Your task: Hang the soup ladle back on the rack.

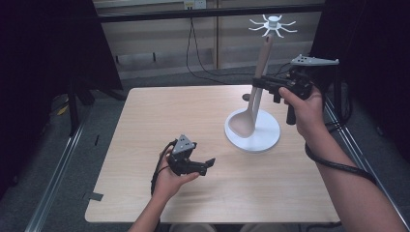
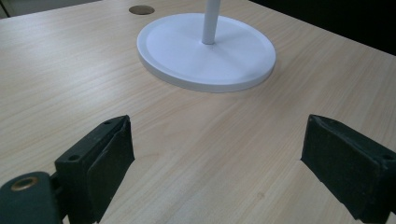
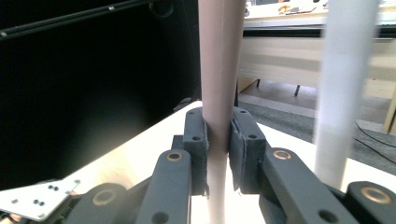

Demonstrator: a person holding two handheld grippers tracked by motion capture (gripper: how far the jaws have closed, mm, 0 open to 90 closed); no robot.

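My right claw (image 1: 258, 86) is clamped on the long beige handle of a tan plastic ladle (image 1: 251, 104), gripping it about halfway up. In the right gripper view the handle (image 3: 218, 93) runs upright between both black pads (image 3: 197, 144), pressed on each side with no gap. The ladle stands nearly vertical, leaning slightly, its bowl (image 1: 241, 123) low over the round white base disc (image 1: 263, 137) of a white utensil stand; I think the bowl touches the disc, though from the high view I cannot be sure. The handle's top reaches up beside the stand's thin white pole (image 3: 343, 88), close to the ring of white spoke-like hooks (image 1: 273, 24) at its head. The pole appears just to the right of the handle in the right gripper view, blurred.

My left claw (image 1: 205, 165) sits low over the pale wooden tabletop (image 1: 169, 111), well apart from the stand and nearer to me. Its jaws stand wide with nothing between them; the left gripper view shows bare wood grain in the gap, with the white base disc (image 2: 205, 53) beyond and a small round brown grommet (image 2: 141, 10) in the tabletop behind it.
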